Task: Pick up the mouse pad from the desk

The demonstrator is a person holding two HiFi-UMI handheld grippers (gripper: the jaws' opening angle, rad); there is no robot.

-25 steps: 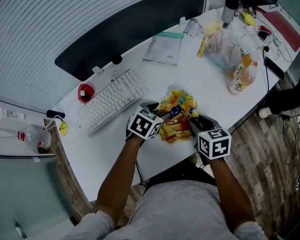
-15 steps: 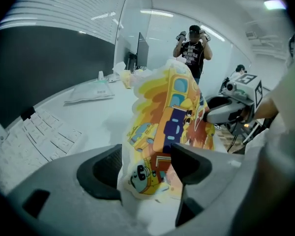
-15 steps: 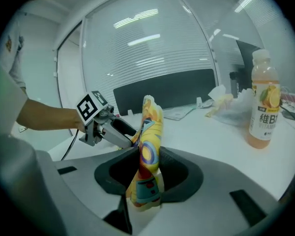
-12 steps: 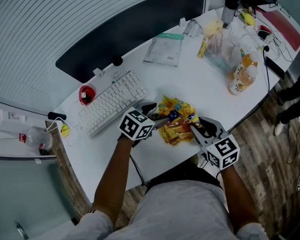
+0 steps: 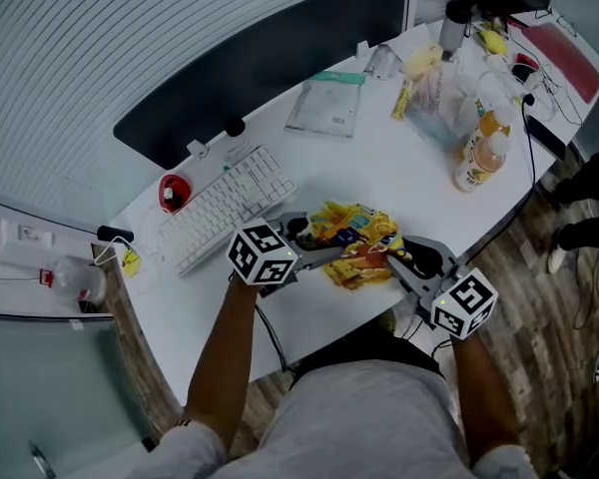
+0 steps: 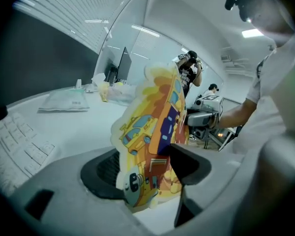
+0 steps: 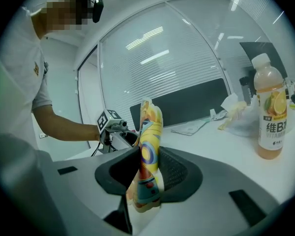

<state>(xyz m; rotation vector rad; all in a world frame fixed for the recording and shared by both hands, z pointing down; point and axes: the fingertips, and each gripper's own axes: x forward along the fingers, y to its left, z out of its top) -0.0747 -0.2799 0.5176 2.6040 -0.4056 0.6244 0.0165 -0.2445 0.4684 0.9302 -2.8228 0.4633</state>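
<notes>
The mouse pad (image 5: 354,242), a floppy yellow and orange cartoon sheet, hangs just above the white desk (image 5: 399,168) between my two grippers. My right gripper (image 5: 391,255) pinches its right end; in the right gripper view the pad (image 7: 147,151) stands edge-on, squeezed between the jaws of the right gripper (image 7: 147,181). My left gripper (image 5: 319,244) is at the pad's left end. Its wide jaws are closing a little, and the pad (image 6: 152,132) lies loosely and face-on between the jaws of the left gripper (image 6: 147,176), leaning on one jaw.
A white keyboard (image 5: 225,203) and a red mouse (image 5: 170,190) lie to the left. A dark monitor (image 5: 260,58) stands behind. A plastic packet (image 5: 327,98), an orange drink bottle (image 5: 476,153) and clutter sit at the right. The desk's front edge is right below the grippers.
Both grippers have risen and drawn apart, and the pad has come up off the desk and stretched out between them. The left jaws now stand wider.
</notes>
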